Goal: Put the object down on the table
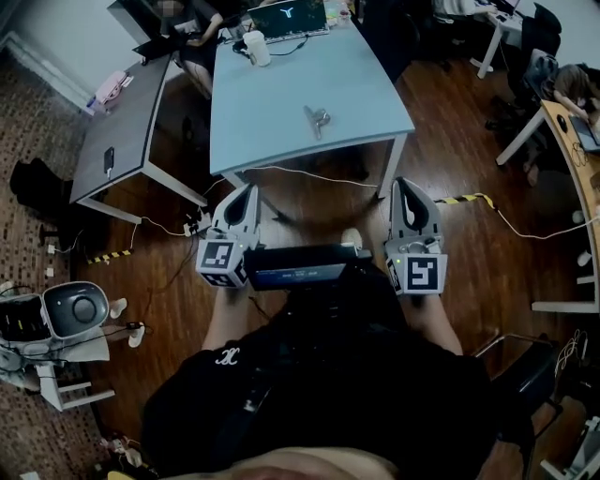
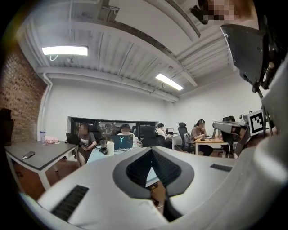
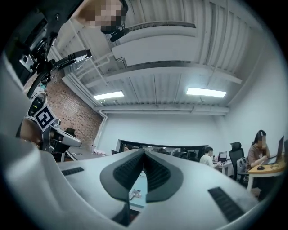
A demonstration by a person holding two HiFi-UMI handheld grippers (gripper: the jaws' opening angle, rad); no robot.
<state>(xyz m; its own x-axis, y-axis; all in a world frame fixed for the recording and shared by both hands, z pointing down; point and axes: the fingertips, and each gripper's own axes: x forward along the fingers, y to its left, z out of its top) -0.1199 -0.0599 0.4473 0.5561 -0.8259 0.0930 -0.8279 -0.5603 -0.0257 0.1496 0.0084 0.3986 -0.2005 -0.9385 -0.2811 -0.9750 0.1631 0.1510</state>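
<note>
A small metal clip (image 1: 317,120) lies on the light blue table (image 1: 281,103) ahead of me, near its front edge. It also shows small below the jaws in the right gripper view, clip (image 3: 135,194). My left gripper (image 1: 247,190) and right gripper (image 1: 405,184) are held close to my body, short of the table and pointing toward it. In the left gripper view the left gripper (image 2: 151,151) has its jaws together with nothing between them. The right gripper (image 3: 144,153) is likewise shut and empty.
A white cup (image 1: 258,47) and a laptop (image 1: 287,19) stand at the blue table's far end. A grey table (image 1: 122,131) with a phone (image 1: 109,159) stands at left. Cables and striped tape (image 1: 466,199) cross the wood floor. People sit at desks beyond.
</note>
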